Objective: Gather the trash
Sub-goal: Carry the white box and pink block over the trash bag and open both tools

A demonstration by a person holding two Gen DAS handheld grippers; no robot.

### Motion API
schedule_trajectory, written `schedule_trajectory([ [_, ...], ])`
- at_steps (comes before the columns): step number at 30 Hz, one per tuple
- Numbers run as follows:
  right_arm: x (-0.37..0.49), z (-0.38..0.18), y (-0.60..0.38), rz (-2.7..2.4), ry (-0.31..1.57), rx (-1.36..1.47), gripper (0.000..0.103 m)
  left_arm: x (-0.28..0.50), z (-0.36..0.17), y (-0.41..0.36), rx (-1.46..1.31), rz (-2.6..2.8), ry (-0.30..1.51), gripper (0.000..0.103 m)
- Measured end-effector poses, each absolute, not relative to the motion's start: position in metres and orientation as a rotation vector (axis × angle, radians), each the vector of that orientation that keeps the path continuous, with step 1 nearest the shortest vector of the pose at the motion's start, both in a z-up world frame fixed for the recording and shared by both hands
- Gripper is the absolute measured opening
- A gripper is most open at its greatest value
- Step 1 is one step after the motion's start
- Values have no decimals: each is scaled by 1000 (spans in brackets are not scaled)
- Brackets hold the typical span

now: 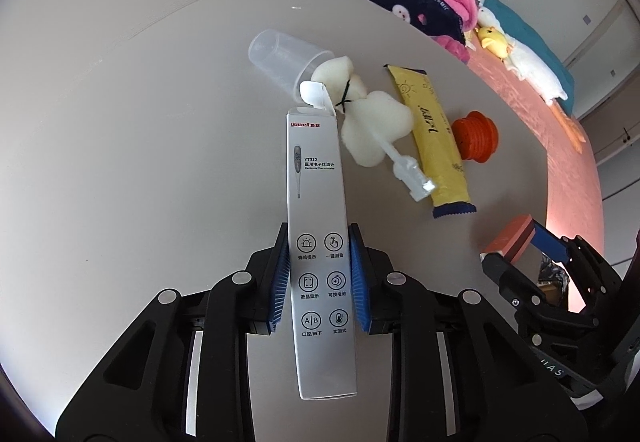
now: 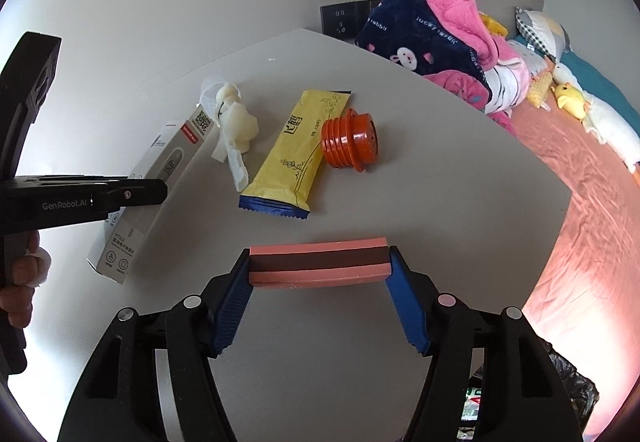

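- The task looks to be midway: each gripper carries one piece, and several more wait on the grey table.
- Left on the table: a clear plastic cup on its side, white foam lumps with a plastic strip, a yellow sachet, and an orange ribbed cap just beside the sachet.
- A black-lined bin shows at the table's near right edge (probably the drop point, though its contents are hard to read).
- The left gripper is narrowed, its blue pads pinching the silver thermometer box by its long sides, lower half.
- The right gripper is spread wide, clamping a pink and brown bar endwise between its pads.
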State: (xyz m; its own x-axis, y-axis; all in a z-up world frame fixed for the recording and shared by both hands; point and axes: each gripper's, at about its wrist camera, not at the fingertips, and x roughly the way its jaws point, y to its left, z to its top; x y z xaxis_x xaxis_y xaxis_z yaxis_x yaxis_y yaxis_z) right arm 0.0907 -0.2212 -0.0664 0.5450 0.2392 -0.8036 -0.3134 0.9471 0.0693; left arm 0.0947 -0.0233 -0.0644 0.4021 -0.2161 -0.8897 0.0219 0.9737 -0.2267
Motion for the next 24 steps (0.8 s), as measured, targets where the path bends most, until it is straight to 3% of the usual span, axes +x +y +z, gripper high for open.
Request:
schedule_trajectory([
  [24, 17, 4, -259, 268, 812, 24, 66, 51, -16, -60, -156, -294, 1038, 27],
])
